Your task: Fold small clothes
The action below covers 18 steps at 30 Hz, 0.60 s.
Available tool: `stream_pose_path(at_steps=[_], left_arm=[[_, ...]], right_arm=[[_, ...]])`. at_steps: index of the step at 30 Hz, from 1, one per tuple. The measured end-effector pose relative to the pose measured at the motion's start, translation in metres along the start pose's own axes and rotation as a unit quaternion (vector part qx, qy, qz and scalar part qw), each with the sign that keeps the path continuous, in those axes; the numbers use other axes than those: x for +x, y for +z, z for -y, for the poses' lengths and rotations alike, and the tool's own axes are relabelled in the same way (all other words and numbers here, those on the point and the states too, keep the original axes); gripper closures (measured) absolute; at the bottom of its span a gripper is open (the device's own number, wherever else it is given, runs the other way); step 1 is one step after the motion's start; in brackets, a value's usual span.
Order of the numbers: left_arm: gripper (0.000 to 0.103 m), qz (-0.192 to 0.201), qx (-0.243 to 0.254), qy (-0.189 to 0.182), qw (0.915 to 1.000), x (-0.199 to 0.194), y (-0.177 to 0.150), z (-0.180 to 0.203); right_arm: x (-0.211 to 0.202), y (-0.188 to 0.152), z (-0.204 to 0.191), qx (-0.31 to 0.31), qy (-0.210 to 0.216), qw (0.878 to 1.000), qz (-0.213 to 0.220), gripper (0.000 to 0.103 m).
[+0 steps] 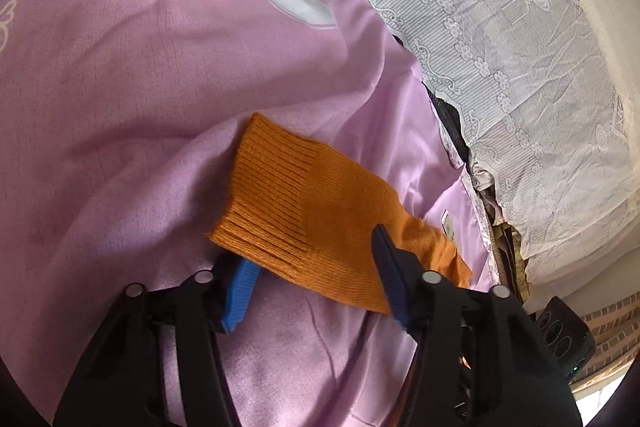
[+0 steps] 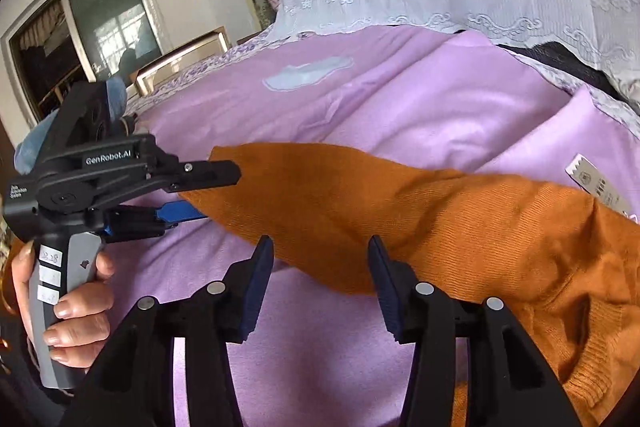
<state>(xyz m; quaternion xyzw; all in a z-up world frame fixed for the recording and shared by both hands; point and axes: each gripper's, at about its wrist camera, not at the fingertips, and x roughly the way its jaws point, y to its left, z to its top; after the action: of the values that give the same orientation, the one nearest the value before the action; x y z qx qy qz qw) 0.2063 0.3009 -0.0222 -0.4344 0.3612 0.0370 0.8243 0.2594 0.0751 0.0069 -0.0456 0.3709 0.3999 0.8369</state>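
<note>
An orange knit sweater (image 2: 500,251) lies on a pink bedsheet (image 2: 400,99). Its sleeve (image 2: 320,203) stretches left, ending in a ribbed cuff (image 1: 276,195). My left gripper (image 1: 312,267) is open, its jaws straddling the cuff end: one blue finger (image 1: 240,287) below it, the other (image 1: 388,267) above it. It also shows in the right wrist view (image 2: 208,191), held by a hand. My right gripper (image 2: 320,287) is open and empty, just in front of the sleeve's middle.
A white lace bedcover (image 1: 500,47) lies along the far side of the bed. A white label (image 2: 596,183) sits on the sheet near the sweater. A window (image 2: 80,35) and a wooden frame (image 2: 180,59) stand beyond the bed at left.
</note>
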Motion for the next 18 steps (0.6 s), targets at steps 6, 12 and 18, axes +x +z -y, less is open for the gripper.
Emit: stream_pose_path(at_steps=[6,12,18], left_arm=[[0.097,0.005,0.017,0.004,0.9998,0.002,0.002,0.004],[0.097,0.083,0.234,0.038,0.9679,-0.016,-0.042,0.086],[0.097,0.084,0.333,0.008,0.9392,-0.011,-0.083,0.128]], right_arm=[[-0.007,-0.008,0.024,0.090,-0.008,0.996,0.024,0.067],[-0.038,-0.004,0.035,0.213,0.169,0.958,0.092,0.066],[-0.065,0.005,0.027,0.219,0.237,0.940,0.112,0.060]])
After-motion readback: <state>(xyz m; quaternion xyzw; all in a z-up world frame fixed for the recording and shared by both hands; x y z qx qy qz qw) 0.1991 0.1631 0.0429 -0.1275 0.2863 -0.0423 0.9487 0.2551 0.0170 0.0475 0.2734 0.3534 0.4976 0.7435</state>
